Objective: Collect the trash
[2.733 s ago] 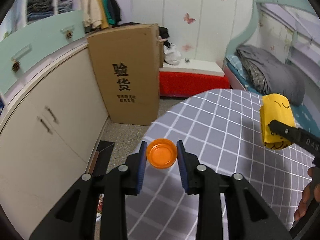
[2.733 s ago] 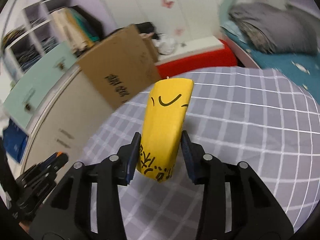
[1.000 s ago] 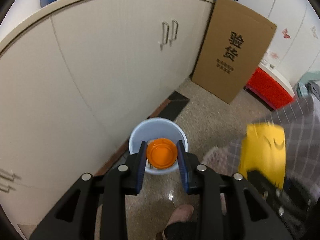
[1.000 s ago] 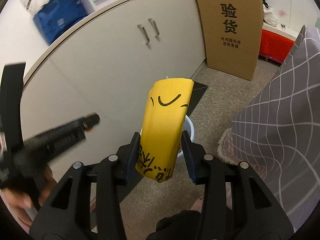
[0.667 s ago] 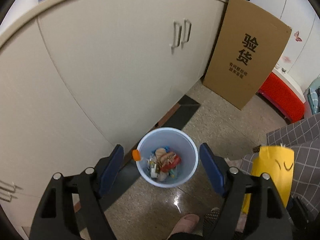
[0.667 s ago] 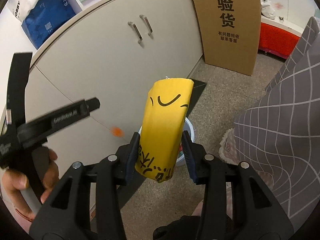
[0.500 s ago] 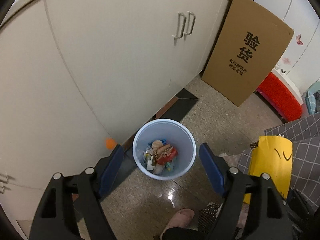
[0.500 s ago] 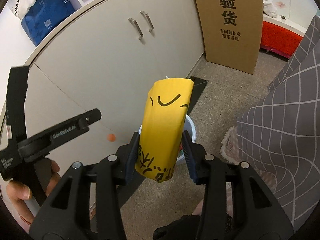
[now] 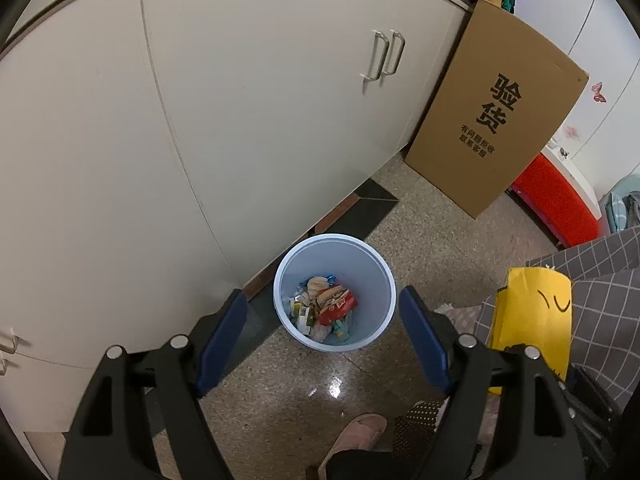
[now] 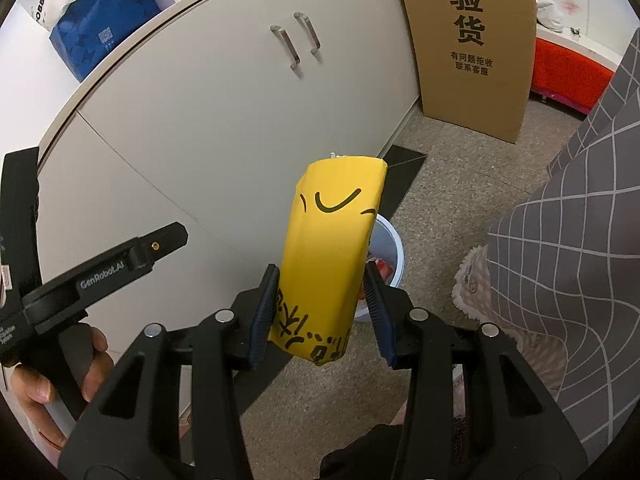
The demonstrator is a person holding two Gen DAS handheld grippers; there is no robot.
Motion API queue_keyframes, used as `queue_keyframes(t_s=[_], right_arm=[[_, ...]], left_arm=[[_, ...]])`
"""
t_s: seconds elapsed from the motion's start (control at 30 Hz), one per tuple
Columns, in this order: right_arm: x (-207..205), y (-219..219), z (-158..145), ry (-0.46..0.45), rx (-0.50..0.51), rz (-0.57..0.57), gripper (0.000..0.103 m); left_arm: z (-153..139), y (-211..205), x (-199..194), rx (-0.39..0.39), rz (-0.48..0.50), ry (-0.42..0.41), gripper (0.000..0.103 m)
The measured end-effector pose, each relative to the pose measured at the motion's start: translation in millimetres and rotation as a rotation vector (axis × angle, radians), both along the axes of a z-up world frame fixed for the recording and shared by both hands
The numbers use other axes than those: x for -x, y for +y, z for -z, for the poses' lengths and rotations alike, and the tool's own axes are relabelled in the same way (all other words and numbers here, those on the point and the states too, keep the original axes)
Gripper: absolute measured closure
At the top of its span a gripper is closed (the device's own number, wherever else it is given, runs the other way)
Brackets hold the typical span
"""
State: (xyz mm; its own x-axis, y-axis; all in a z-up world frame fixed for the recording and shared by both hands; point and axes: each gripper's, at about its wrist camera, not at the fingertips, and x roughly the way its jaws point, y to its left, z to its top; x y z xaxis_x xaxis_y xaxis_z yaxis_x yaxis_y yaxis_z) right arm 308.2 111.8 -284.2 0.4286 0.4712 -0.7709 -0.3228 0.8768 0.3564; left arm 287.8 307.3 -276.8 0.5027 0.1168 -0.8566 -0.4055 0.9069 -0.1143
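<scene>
A pale blue trash bin (image 9: 372, 292) stands on the floor by the cupboard, with wrappers and scraps in its bottom. My left gripper (image 9: 322, 308) hangs above it, jaws wide open and nothing between them. My right gripper (image 10: 320, 280) is shut on a yellow packet (image 10: 332, 240) with black marks, held upright. The packet hides most of the bin (image 10: 390, 240) in the right wrist view. In the left wrist view the yellow packet (image 9: 532, 320) sits right of the bin. The orange lid is not in sight.
Cream cupboard doors (image 9: 260, 120) rise just behind the bin. A tall cardboard box (image 9: 492, 120) leans at the cupboard's far end, beside a red box (image 9: 556, 200). A grey checked cloth (image 10: 580, 220) hangs at the right. A slippered foot (image 9: 356, 436) is near the bin.
My left gripper opened and let go of the orange lid, which fell past the bin's left rim and is now out of sight. Both grippers sank slightly toward the bin.
</scene>
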Motion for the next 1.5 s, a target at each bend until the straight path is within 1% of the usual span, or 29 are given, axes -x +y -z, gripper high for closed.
queue_keyframes(t_s=[0.13,0.23,0.37,0.47,0.63,0.67,0.7,0.73,0.8,0.87,0.9,0.97,1.07,1.23,1.33,1.5], right_arm=[[0,6,3,0.013,-0.002,-0.010,0.060],[0,11,6,0.021,-0.003,-0.023,0.060],[-4,21,8,0.022,-0.009,-0.039,0.059],[-11,32,6,0.006,-0.017,-0.047,0.058],[-30,45,1,-0.025,-0.038,-0.042,0.054],[-35,47,1,-0.041,-0.051,-0.039,0.050],[-38,49,0,-0.058,-0.056,-0.038,0.033],[-44,51,1,-0.081,-0.040,-0.029,0.019],[-51,53,4,-0.095,-0.016,-0.011,0.018],[-56,51,10,-0.053,-0.023,-0.020,0.018],[-55,49,11,-0.047,-0.024,-0.015,0.018],[-48,47,11,-0.048,-0.024,-0.030,0.018],[-36,44,11,-0.047,-0.004,-0.053,0.018],[-19,38,12,-0.025,0.014,-0.070,0.018],[-8,40,10,-0.014,0.026,-0.102,0.018],[8,50,0,-0.018,0.026,-0.166,0.018]], left_arm=[[8,10,7,0.031,-0.015,0.011,0.027],[13,18,12,0.034,-0.021,0.016,0.027],[16,38,20,0.056,-0.053,0.016,0.027],[19,50,25,0.060,-0.071,0.025,0.027],[17,66,29,0.068,-0.084,0.016,0.027],[17,69,30,0.066,-0.088,0.017,0.027],[16,71,30,0.063,-0.092,0.018,0.027],[16,75,30,0.059,-0.097,0.019,0.027],[15,80,31,0.057,-0.110,0.022,0.027],[15,82,33,0.063,-0.112,0.022,0.027],[14,81,33,0.057,-0.110,0.022,0.027],[14,78,32,0.050,-0.108,0.022,0.027],[16,69,33,0.061,-0.093,0.022,0.027],[10,53,37,0.041,-0.060,0.015,0.027],[4,47,49,0.043,-0.054,-0.001,0.025],[-1,53,78,0.006,-0.097,-0.017,0.024]])
